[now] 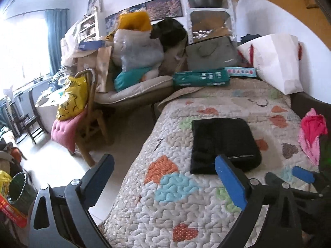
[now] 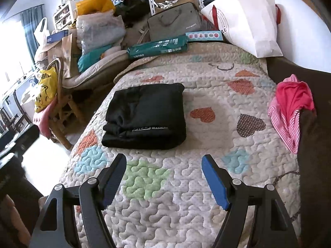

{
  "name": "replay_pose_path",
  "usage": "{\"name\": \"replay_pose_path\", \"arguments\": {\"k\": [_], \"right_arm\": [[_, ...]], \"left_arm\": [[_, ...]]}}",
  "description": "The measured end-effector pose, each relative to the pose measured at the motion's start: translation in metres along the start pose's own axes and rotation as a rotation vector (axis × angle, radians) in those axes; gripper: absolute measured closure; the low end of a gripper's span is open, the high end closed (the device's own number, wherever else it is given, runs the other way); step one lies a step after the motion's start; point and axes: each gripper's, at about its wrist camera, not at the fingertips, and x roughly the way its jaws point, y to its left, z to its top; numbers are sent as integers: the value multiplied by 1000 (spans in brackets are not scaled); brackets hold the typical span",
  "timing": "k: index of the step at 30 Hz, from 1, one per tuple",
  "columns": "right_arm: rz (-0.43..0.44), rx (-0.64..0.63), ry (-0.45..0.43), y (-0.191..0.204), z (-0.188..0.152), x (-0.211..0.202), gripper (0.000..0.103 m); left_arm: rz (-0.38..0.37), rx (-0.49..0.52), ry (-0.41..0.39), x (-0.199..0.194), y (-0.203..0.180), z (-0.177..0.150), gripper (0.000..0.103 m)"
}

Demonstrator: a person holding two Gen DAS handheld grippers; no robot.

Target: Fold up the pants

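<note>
Black pants (image 2: 144, 117) lie folded into a thick rectangle on the heart-patterned quilt (image 2: 175, 186) of a bed. In the left wrist view the pants (image 1: 223, 144) sit just beyond the right finger. My left gripper (image 1: 165, 161) is open, with nothing between its fingers, and hangs over the bed's left edge and the floor. My right gripper (image 2: 164, 159) is open too. It hovers above the quilt a little short of the pants and touches nothing. A blue pad (image 1: 302, 174) of the right gripper shows at the right of the left wrist view.
A crumpled pink and red garment (image 2: 289, 107) lies at the bed's right edge. At the head of the bed are a white paper bag (image 2: 248, 22), a green box (image 2: 157, 47) and a grey bag (image 2: 175, 22). A wooden chair with a yellow bag (image 1: 72, 99) stands left of the bed.
</note>
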Motion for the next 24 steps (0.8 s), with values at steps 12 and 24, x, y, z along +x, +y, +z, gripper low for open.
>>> {"name": "replay_pose_path", "arguments": {"k": [12, 24], "right_arm": [[-3, -44, 15, 13, -7, 5, 22], [5, -44, 20, 16, -7, 5, 22]], "left_arm": [[12, -51, 40, 7, 7, -2, 2], [13, -26, 64, 8, 3, -2, 2]]}}
